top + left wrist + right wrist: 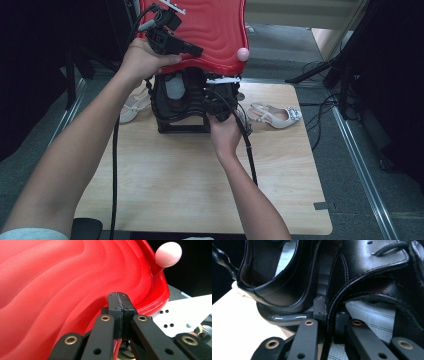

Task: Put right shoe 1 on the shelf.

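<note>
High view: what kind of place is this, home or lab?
Likely a lab or recording studio, not a home: a bare wooden table on grey floor, loose cables trailing beside it, and dark stand legs at the right.

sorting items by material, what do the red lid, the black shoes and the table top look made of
Red lid: looks like moulded plastic, satin, with soft wavy ridges and a glossy rim.
Black shoes: probably polished leather or a leather look-alike; stitched seams, bright highlights.
Table top: pale wood-grain surface, matte, possibly laminate.

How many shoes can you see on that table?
4: two black leather shoes side by side in the black rack, one pale sandal to its left, one pale sandal to its right. Others may be hidden.
</note>
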`<action>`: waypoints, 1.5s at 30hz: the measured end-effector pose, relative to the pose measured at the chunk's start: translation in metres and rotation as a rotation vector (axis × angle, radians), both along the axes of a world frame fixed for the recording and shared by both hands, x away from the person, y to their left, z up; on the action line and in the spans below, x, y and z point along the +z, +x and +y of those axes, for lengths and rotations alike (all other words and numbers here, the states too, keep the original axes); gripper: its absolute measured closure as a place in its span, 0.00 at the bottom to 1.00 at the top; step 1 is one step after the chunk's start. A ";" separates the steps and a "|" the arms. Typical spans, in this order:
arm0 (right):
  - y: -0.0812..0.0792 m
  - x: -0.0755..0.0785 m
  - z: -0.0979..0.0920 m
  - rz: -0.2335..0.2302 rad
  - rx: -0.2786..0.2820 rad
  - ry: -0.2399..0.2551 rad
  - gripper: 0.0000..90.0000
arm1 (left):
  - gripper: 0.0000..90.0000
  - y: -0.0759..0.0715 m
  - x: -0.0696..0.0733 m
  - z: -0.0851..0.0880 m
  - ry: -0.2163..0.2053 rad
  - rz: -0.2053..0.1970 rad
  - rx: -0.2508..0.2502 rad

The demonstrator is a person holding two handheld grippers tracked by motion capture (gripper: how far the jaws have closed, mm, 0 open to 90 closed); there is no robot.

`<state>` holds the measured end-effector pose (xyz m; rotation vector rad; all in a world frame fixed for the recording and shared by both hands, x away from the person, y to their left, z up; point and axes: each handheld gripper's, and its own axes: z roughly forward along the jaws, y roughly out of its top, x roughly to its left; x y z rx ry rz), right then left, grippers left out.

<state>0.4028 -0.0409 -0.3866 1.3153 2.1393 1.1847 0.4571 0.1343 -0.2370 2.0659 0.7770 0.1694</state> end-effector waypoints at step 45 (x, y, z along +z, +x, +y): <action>-0.078 -0.037 -0.054 0.119 0.311 0.116 1.00 | 1.00 0.001 0.000 0.001 -0.010 0.011 0.001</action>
